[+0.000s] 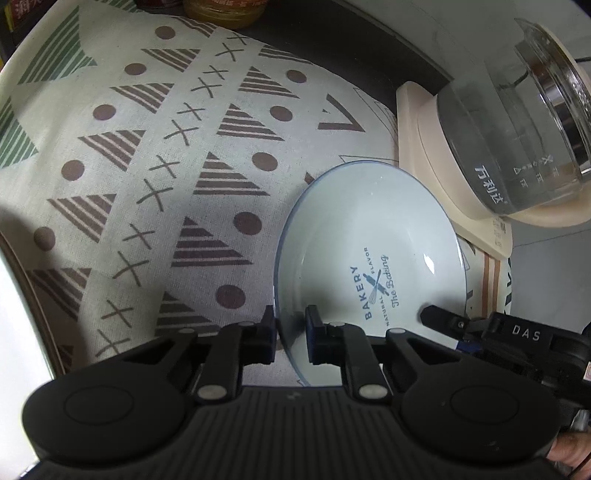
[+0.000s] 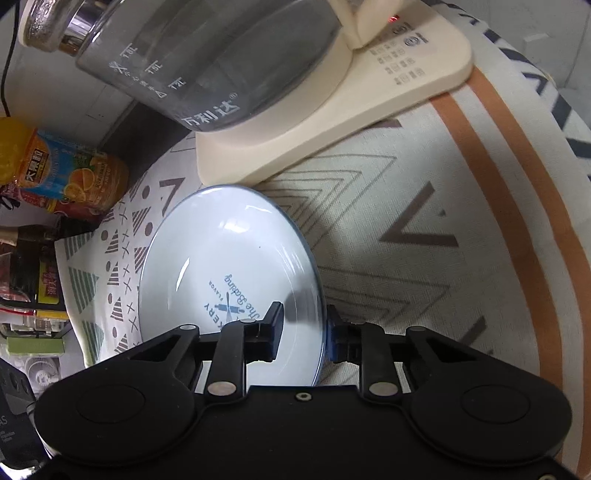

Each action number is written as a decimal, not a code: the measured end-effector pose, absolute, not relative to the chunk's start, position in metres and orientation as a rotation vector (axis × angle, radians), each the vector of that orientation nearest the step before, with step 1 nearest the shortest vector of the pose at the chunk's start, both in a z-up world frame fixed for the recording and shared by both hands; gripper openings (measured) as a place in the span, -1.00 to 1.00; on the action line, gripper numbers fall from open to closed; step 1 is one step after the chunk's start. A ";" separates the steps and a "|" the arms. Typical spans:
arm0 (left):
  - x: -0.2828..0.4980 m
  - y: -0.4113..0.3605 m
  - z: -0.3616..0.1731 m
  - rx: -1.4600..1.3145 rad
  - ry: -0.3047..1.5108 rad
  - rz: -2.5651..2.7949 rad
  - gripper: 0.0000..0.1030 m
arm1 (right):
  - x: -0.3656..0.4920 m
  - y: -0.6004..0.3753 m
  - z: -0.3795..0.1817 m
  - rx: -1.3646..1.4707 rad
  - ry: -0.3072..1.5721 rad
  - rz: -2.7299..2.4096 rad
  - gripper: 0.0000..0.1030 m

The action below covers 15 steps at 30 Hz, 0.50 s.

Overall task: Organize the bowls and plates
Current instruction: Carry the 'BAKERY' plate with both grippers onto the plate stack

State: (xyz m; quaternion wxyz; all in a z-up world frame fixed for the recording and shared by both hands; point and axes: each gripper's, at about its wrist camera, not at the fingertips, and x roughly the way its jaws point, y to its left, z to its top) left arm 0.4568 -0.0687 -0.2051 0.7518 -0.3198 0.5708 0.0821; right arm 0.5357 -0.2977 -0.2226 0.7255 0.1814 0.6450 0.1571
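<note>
One plate (image 1: 369, 258) only, flat on the cloth (image 1: 147, 147), face up, kettle (image 1: 517, 122) just beside at 1 o'clock. Printed words running toward 1 o'clock in left view. Left gripper (image 1: 291, 332) clamped on its near-left rim; right gripper (image 2: 304, 325) clamped on the opposite rim.

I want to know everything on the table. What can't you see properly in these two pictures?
- Plate: near edge hidden behind each gripper body, both views.
- Glass kettle: top cut off by the frame, both views.
- Bottles: only bottoms show, left view.
- Packets: too dark and small, right view.
</note>
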 end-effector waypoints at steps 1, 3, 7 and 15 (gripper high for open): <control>0.456 -0.068 -0.205 -0.702 1.246 0.182 -0.74 | 0.538 -0.299 -0.223 0.400 1.422 0.346 -0.67; 0.455 -0.068 -0.201 -0.699 1.232 0.187 -0.75 | 0.539 -0.302 -0.223 0.404 1.421 0.352 -0.75; 0.450 -0.061 -0.191 -0.695 1.197 0.207 -0.77 | 0.536 -0.302 -0.214 0.392 1.385 0.394 -0.81; 0.442 -0.045 -0.168 -0.699 1.119 0.227 -0.79 | 0.532 -0.288 -0.192 0.375 1.331 0.477 -0.82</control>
